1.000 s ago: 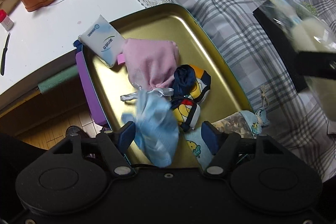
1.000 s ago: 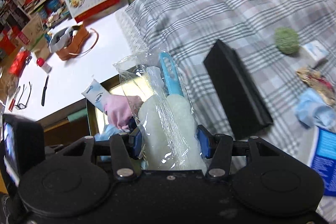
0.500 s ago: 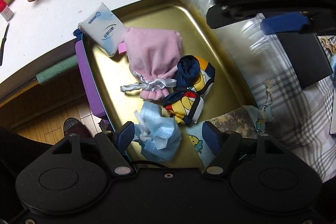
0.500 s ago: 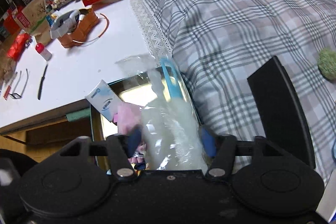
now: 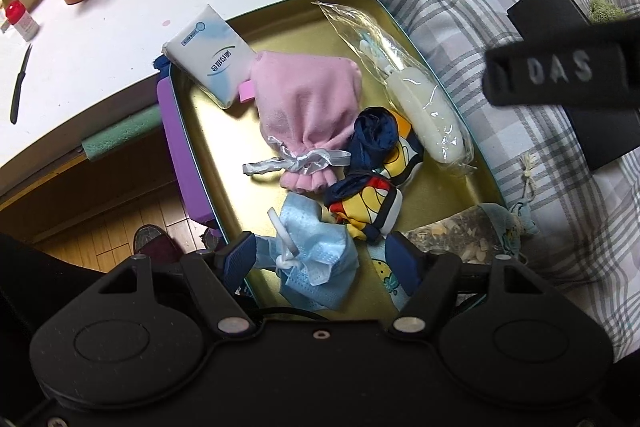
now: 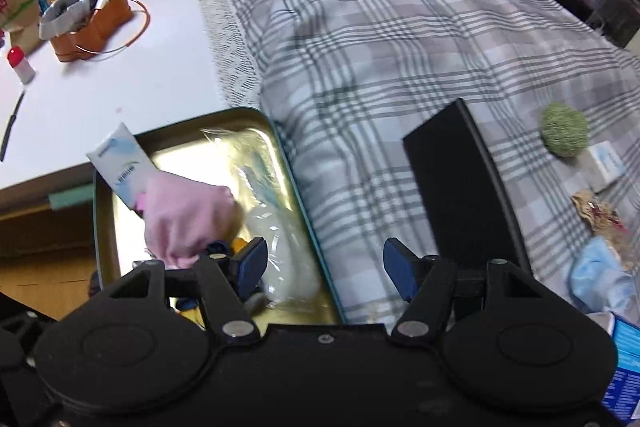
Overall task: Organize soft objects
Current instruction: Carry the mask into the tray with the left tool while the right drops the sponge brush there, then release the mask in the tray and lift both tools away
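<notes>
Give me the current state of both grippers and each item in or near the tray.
left gripper: open, empty.
right gripper: open, empty.
plastic-wrapped sponge: lying in tray.
blue mask: crumpled in tray.
pink pouch: tied shut.
tissue pack: propped on tray rim.
green ball: on the plaid cloth.

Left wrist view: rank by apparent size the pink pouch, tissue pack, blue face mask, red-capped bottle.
1. pink pouch
2. blue face mask and tissue pack: look similar, and the mask lies nearer the camera, so unranked
3. red-capped bottle, smallest, though farthest away
</notes>
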